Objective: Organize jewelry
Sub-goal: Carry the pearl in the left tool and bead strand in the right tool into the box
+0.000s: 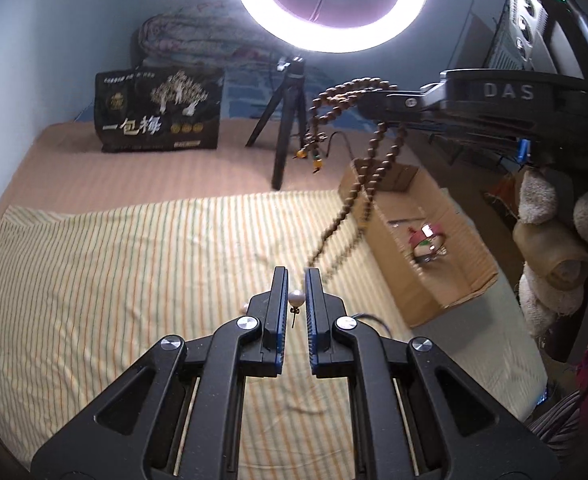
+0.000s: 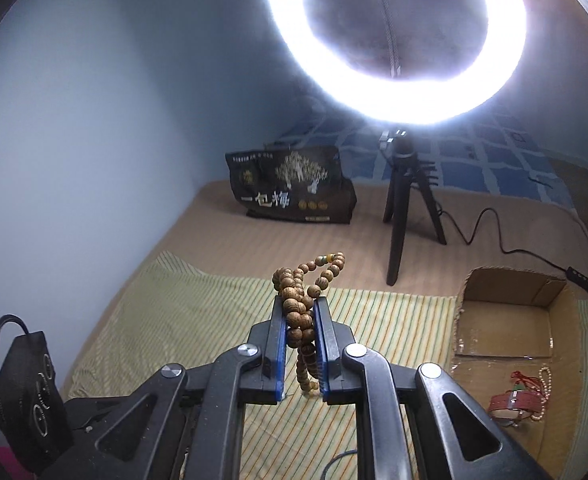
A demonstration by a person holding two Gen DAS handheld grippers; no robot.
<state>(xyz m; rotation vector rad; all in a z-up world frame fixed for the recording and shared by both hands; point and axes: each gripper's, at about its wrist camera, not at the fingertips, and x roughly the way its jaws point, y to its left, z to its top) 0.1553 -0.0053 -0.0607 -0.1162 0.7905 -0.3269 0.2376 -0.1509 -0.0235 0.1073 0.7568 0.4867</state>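
A: Beads [image 2: 300,312], a long wooden string, sit clamped between the right gripper [image 2: 301,304] fingers, loops spilling over the tips and hanging below, held high so the tail clears the bed [image 1: 113,240].

B: And the left gripper [image 1: 295,276]?

A: Its fingers are nearly together on the thin post of a pearl earring [image 1: 296,299]; pinching the post likely steadies so small a piece.

B: Where would they go?

A: Probably the cardboard box [image 2: 470,344] on the right of the bed, which already holds a red bracelet [image 2: 508,404]. Striped sheet, blue wall, a ring light [image 2: 398,40] on a tripod [image 2: 410,208], a black bag [image 2: 289,188] behind.
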